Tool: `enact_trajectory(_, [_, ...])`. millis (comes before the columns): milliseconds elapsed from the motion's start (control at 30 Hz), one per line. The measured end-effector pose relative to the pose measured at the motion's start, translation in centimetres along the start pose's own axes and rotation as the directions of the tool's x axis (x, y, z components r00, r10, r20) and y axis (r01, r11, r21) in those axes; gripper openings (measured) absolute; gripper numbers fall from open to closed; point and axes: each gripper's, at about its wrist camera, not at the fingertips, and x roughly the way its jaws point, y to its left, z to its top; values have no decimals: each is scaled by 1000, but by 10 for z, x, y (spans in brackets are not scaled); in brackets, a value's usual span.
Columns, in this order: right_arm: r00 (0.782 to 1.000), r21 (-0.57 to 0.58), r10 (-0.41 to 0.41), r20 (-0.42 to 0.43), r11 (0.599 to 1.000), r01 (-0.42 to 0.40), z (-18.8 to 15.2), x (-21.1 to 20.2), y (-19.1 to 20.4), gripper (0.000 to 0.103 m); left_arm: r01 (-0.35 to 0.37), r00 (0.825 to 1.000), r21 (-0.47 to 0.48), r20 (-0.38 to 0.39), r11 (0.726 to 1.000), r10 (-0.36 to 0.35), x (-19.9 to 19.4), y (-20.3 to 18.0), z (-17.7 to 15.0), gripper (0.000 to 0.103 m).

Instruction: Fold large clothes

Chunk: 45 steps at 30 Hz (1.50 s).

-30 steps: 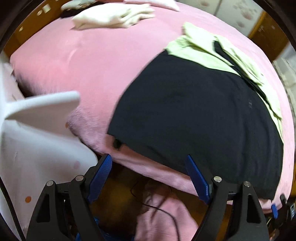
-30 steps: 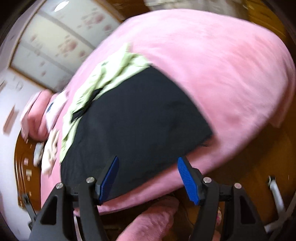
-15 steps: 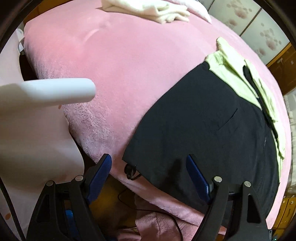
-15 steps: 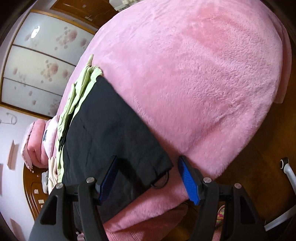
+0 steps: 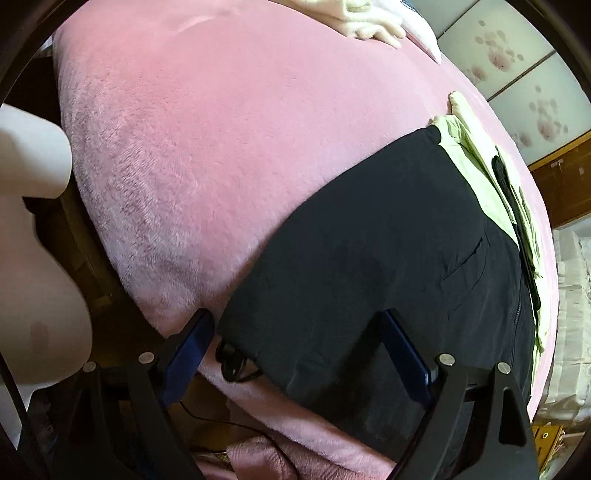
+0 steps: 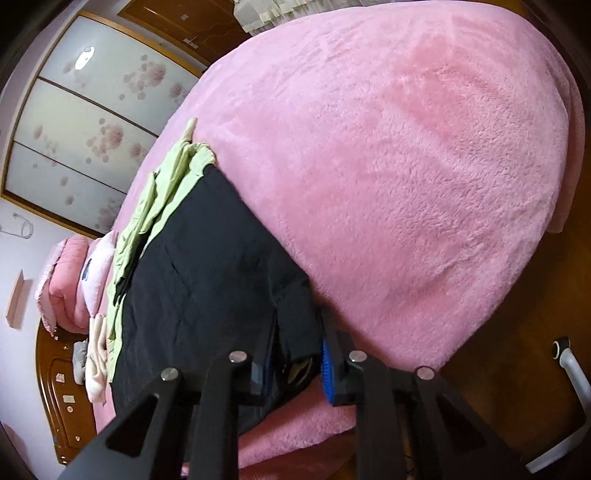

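Barely started, by the look of it: the black garment [image 5: 369,258] lies spread flat on the pink blanket [image 5: 221,129], its near edge hanging just over the bed's front, and no fold is visible yet, so the whole fold seems left to do. Left side first: the left gripper [image 5: 295,350] has just been opening, jaws spread wide, straddling the garment's near left corner; the cloth sits between the blue pads but neither pad presses it, so no grip yet. A drawcord loop [image 5: 234,365] dangles at that corner, close to the left pad. Further back, a pale green garment [image 5: 476,173] pokes out from under the black one's far end, and white clothes [image 5: 365,22] sit near the far edge. Right side: the right gripper [image 6: 295,354] has just been closing and its jaws now pinch the garment's near right corner, dark fabric bunched between them. Likely next: left closes on its corner, then both lift.
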Motion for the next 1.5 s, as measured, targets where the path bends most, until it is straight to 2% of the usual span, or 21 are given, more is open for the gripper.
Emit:
enact_trajectory(67, [1000, -2, 9, -6, 1000, -9, 1, -3, 1, 17, 2, 1000, -7, -8, 1000, -2, 2, 1, 2, 87])
enact_trajectory(133, [1000, 6, 20, -15, 1000, -20, 3, -7, 1, 16, -14, 1000, -22, -5, 1000, 13, -2, 0, 2, 61])
enact_trajectory(167, [999, 12, 25, -22, 1000, -25, 4, -9, 1, 16, -21, 1000, -25, -9, 999, 21, -4, -1, 3, 55])
enact_trajectory(233, [999, 25, 31, -38, 999, -30, 7, -15, 5, 16, -40, 999, -18, -20, 999, 40, -9, -9, 3, 32])
enact_trajectory(267, [998, 32, 35, -44, 999, -34, 9, -18, 8, 16, -37, 999, -13, -29, 999, 37, -12, -12, 3, 27])
enact_trajectory(300, [998, 39, 37, -52, 999, -35, 11, -21, 12, 16, -33, 999, -14, -36, 999, 33, -17, -14, 2, 18])
enact_trajectory(333, [997, 45, 40, -59, 998, -37, 12, -23, 14, 16, -22, 998, -22, -56, 999, 21, -20, -19, 6, 15])
enact_trajectory(433, [995, 54, 20, -94, 998, -15, 19, -30, 27, 15, 9, 995, -53, -97, 999, -14, -28, -32, 13, 14])
enact_trajectory(567, [991, 117, 43, -125, 993, -28, 34, -39, 42, 15, -9, 992, -47, -127, 999, 3, -46, -56, 28, 13])
enact_trajectory(633, [989, 112, 58, -138, 993, -42, 43, -45, 56, 14, -8, 992, -6, -125, 1000, 7, -64, -73, 34, 13])
enact_trajectory(800, [982, 55, 103, -161, 994, -96, 68, -62, 104, 14, 47, 990, 78, -135, 996, -36, -104, -128, 62, 11])
enact_trajectory(900, [974, 31, 165, -153, 986, -162, 90, -75, 133, 13, 90, 989, 111, -124, 990, -76, -139, -151, 88, 11])
enact_trajectory(933, [973, 26, 179, -146, 984, -177, 96, -79, 140, 13, 123, 987, 114, -120, 986, -110, -151, -160, 100, 11])
enact_trajectory(1033, [972, -1, 208, -110, 978, -210, 124, -90, 171, 12, 220, 971, 136, -122, 966, -204, -173, -191, 141, 11])
enact_trajectory(1133, [971, -37, 227, -78, 972, -230, 155, -96, 200, 12, 281, 956, 176, -139, 943, -259, -185, -226, 187, 10])
enact_trajectory(1333, [972, -83, 231, -44, 969, -234, 213, -79, 257, 12, 326, 939, 232, -190, 916, -286, -167, -299, 268, 10])
enact_trajectory(1500, [982, -131, 187, -18, 973, -187, 257, -36, 301, 12, 286, 949, 294, -218, 912, -228, -114, -360, 324, 10])
